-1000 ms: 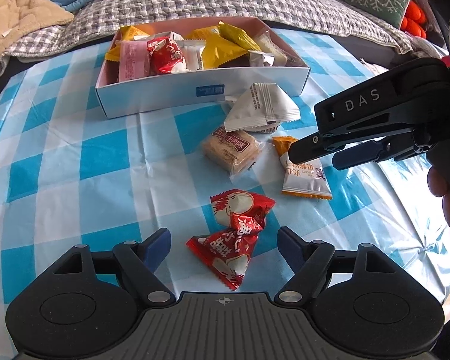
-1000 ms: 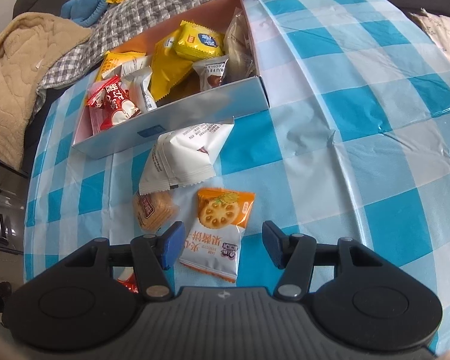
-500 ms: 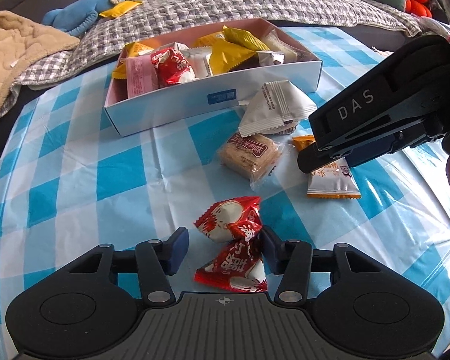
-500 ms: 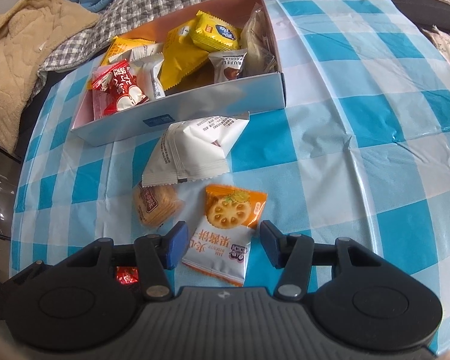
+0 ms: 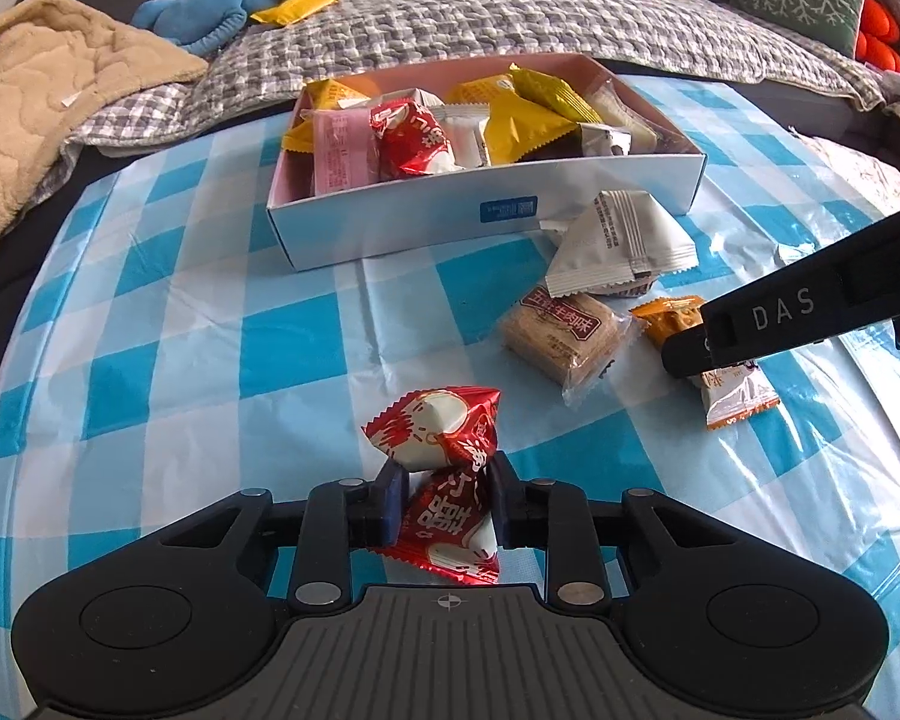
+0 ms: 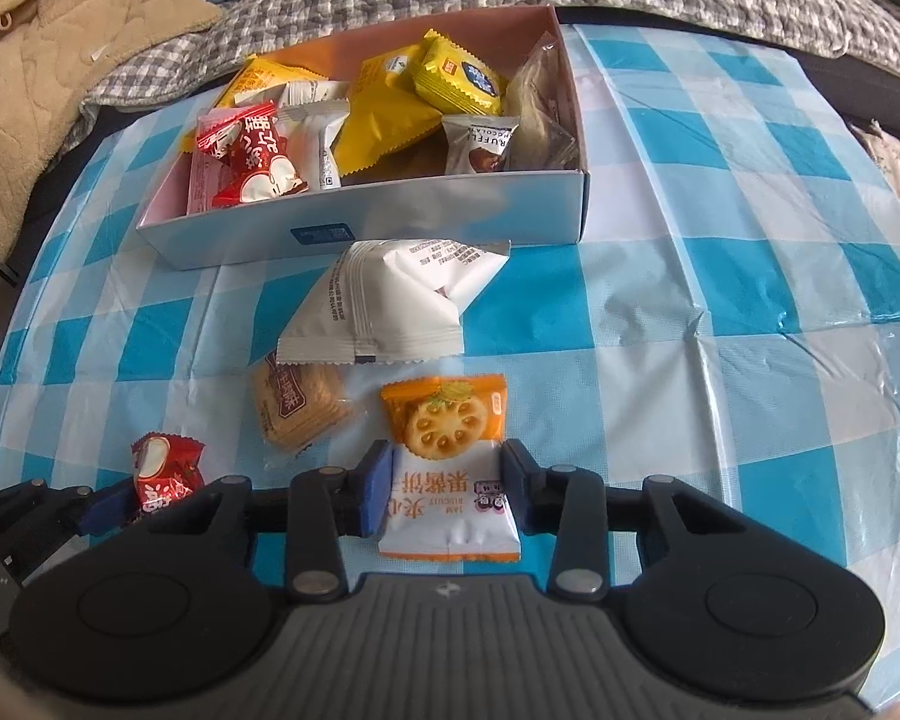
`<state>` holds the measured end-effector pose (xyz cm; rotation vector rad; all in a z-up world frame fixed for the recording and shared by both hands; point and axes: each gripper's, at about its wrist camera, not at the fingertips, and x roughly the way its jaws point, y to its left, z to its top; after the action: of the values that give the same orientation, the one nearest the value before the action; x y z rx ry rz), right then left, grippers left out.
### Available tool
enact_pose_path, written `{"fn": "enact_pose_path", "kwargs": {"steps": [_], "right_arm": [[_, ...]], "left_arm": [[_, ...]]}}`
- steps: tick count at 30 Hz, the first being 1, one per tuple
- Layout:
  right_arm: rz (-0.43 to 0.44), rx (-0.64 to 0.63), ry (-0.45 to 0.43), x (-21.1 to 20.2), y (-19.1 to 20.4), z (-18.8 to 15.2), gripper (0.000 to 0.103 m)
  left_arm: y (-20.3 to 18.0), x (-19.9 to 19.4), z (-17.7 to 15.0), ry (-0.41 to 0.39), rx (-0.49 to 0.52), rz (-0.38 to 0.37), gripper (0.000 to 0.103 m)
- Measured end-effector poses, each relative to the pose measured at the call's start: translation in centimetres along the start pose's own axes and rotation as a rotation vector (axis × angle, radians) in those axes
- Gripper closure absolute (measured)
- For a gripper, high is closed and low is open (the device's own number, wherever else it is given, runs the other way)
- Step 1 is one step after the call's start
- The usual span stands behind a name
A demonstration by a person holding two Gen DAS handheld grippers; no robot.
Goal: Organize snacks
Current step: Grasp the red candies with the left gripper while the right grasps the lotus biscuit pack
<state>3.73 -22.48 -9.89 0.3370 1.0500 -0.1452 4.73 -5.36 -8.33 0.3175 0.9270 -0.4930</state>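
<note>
Wrappers crinkle, light and slippery — your left tongs (image 5: 444, 510) pinch the red foil snack packets (image 5: 444, 480) mid-body; right tongs (image 6: 444, 495) are closing around the orange-and-white biscuit packet (image 6: 447, 480).

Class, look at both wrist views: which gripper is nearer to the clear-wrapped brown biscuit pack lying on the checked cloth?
Right. The right gripper, jaws closing around the orange jam biscuit packet, sits just beside the brown biscuit pack. The left gripper sits farther back, shut on a red candy.

Desk (image 5: 168, 312) in blue-white check cover. Directly on it: snack box (image 5: 486, 222), white packet (image 5: 621, 246), clear-wrapped biscuit (image 5: 561, 330), orange biscuit packet (image 6: 444, 468), red candies (image 5: 435, 426).
</note>
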Motion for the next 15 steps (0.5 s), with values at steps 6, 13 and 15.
{"fn": "enact_pose_path", "kwargs": {"steps": [6, 13, 15], "right_arm": [[0.012, 0.028, -0.026, -0.7, -0.2, 0.2, 0.067], [0.005, 0.148, -0.044, -1.5, -2.5, 0.7, 0.067], [0.000, 0.187, -0.060, -1.8, -3.4, 0.9, 0.067]], "left_arm": [[0.2, -0.4, 0.3, -0.011, -0.017, -0.016, 0.078], [1.4, -1.1, 1.2, -0.030, -0.066, -0.031, 0.078], [1.8, -1.4, 1.6, -0.043, -0.080, -0.034, 0.078]]}}
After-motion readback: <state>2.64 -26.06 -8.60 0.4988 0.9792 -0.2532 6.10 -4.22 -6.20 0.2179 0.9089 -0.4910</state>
